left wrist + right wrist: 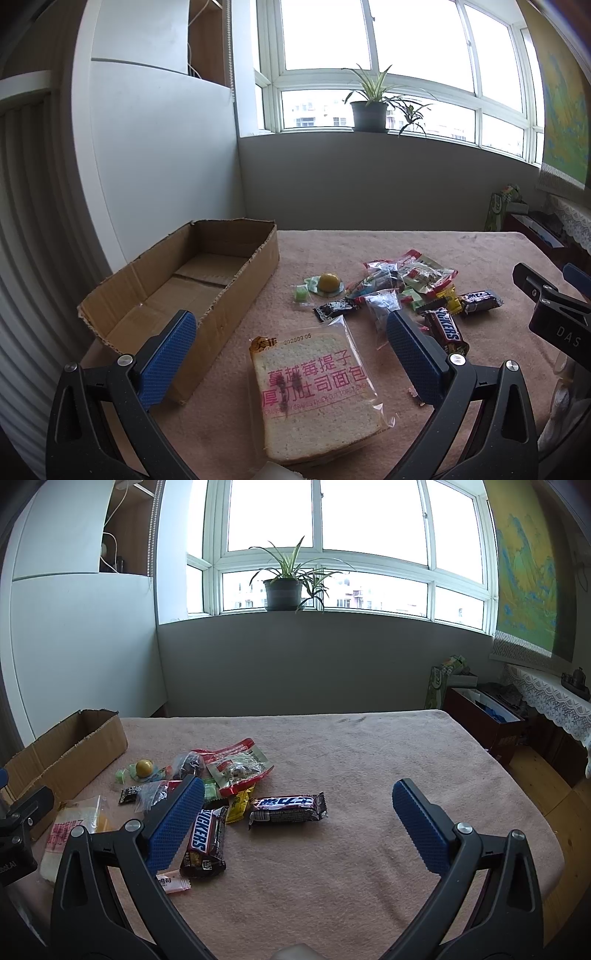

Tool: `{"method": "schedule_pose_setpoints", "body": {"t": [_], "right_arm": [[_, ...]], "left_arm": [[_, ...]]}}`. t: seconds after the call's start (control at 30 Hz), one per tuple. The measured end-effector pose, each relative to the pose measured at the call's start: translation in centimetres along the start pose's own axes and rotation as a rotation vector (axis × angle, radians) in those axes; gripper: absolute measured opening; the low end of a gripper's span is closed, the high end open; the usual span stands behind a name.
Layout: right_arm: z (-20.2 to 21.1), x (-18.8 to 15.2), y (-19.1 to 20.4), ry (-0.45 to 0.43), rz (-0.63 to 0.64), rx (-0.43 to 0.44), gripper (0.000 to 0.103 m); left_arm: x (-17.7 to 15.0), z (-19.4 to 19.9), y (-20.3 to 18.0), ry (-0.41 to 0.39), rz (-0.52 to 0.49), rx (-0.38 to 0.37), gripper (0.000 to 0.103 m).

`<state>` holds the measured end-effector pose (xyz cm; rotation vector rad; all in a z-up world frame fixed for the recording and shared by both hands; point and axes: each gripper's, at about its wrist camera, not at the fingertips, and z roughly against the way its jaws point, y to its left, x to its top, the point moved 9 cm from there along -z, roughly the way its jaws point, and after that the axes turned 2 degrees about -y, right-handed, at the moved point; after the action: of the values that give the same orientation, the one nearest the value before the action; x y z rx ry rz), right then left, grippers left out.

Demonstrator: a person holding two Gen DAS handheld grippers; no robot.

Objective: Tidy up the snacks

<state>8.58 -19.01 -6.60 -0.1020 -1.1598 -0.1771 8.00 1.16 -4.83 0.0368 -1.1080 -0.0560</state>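
An empty open cardboard box (192, 288) lies at the table's left; its end shows in the right wrist view (74, 753). A wrapped bread slice (314, 391) lies between the fingers of my open left gripper (291, 332), just below them. A pile of snacks (399, 291) lies beyond it, with a Snickers bar (445, 332). My right gripper (299, 797) is open above the table. A dark chocolate bar (288, 806) lies between its fingers, and the Snickers bar (207, 842) is by its left finger. The right gripper shows at the left view's right edge (550, 306).
The table (369, 760) wears a pink cloth and ends at right and far side. A small pink candy (171, 882) lies near the front. A potted plant (284, 587) stands on the windowsill. Boxes and a lace-covered shelf (546, 698) stand at right.
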Motion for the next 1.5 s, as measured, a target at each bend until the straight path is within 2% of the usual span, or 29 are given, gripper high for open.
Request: {"method": "schedule_pose_setpoints", "body": {"t": [0.57,0.9,1.17,1.4,1.5], "right_arm": [[-0.3,-0.4,0.2,0.01,-0.001,0.005,0.103],[-0.6,-0.8,0.8,0.03,0.0,0.024,0.103],[-0.4,-1.5,3.6,0.072,-0.023,0.191,0.103],[-0.5,-2.8,8.3,0.165,-0.077,0.428,0.103],[-0.5,-3.6,10.3,0.214,-0.095,0.519,0.099]], "left_arm": [[-0.2,0.1,0.3,-0.002,-0.008,0.001,0.102],[-0.4,0.2,1.8,0.007,0.022,0.009,0.102],[-1.1,0.7,3.6,0.019,0.055,-0.01,0.102],[-2.7,0.5,4.5,0.074,0.097,-0.061,0.102],[-3.6,0.4,4.4,0.104,0.105,-0.095,0.095]]}}
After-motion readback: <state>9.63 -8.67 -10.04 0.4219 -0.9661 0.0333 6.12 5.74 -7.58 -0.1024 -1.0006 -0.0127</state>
